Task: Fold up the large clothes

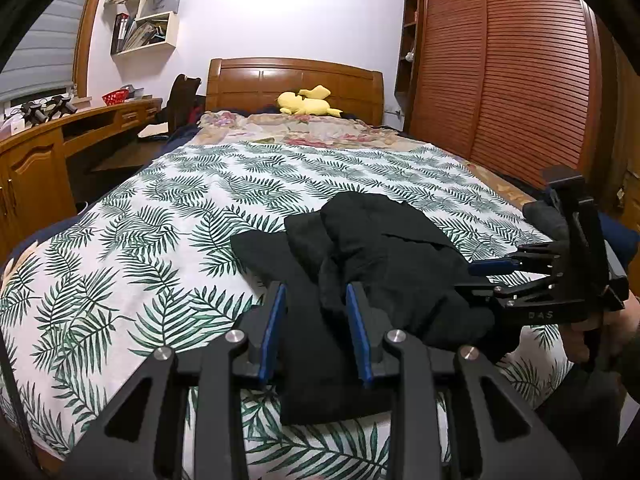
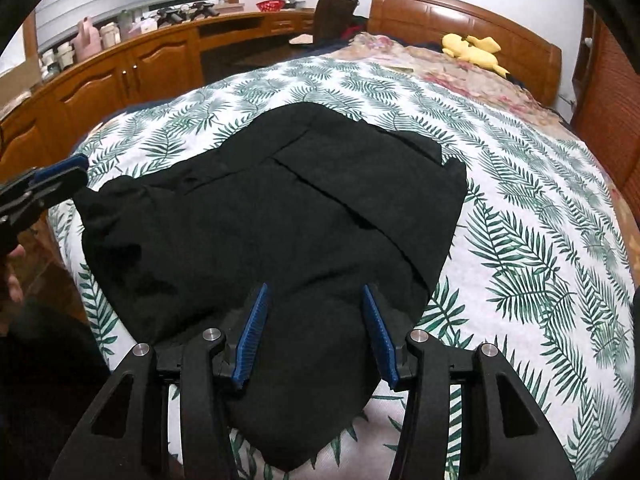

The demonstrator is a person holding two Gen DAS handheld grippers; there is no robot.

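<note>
**Left wrist view: black garment bunched at the foot of the bed, both tools over it**

Left wrist view shows the wall shelves, open boxes crammed with upright books and papers, and a red basket on the desk; what is in the basket cannot be made out.

The black garment lies on the leaf-print bedspread near the foot of the bed, partly folded and rumpled. One corner reaches almost to the near edge of the mattress in the right wrist view. Its left side ends close to the bed's left edge.

The left gripper has its blue pads set narrow, with black cloth lying between them; whether the pads press on the cloth cannot be told. The right gripper stands with its jaws moderately apart over the garment's near end, cloth between and under the pads, and no grip can be seen. In the left view, the right tool comes in from the right edge, held by a hand.

Beyond the garment the bedspread is open and flat up to a floral quilt, where a yellow plush toy lies against the wooden headboard. The desk runs along the left side of the bed and a slatted wardrobe stands close on the right.
</note>
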